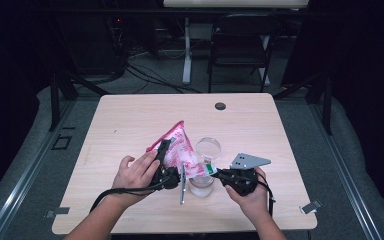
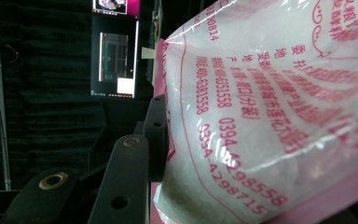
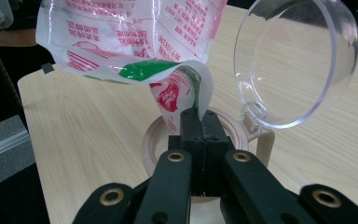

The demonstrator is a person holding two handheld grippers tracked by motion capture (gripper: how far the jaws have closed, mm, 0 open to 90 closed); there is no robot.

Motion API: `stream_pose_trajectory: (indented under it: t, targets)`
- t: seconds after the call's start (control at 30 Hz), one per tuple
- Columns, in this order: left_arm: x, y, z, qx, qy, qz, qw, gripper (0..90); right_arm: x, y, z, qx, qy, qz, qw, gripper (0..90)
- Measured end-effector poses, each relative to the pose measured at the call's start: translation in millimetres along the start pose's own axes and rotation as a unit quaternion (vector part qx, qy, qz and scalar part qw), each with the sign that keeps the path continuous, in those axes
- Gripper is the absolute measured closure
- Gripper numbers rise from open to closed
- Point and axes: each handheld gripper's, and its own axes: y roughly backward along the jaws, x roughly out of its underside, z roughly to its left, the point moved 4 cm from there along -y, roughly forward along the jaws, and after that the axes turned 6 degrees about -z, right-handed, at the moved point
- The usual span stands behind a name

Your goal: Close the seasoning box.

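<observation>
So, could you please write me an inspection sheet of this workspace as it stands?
Surface: light wooden table, with a dark round cable port near its far edge.
Job's things: pink-and-white printed bag of white grains, held tilted above a clear jar whose hinged clear lid stands open.
Clutter: nothing seen.
Grippers: left gripper clamps the bag's body; right gripper is shut on the bag's lower corner, just over the jar's mouth.
Cables: one black cable trails from the left gripper; more lie on the floor beyond the table.
Surroundings: dark room, black folding chair and a white desk leg behind the table; lit screen in the left gripper view.
</observation>
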Motion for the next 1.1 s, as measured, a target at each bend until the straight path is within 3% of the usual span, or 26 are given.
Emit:
stream_pose_trajectory:
  t: [1.1]
  targets:
    - [-1.3, 1.1, 2.6, -0.006, -0.006, -0.004, 1.0, 68.1, 1.5, -0.8, 0.2, 0.001, 0.0, 0.004, 1.0, 90.0]
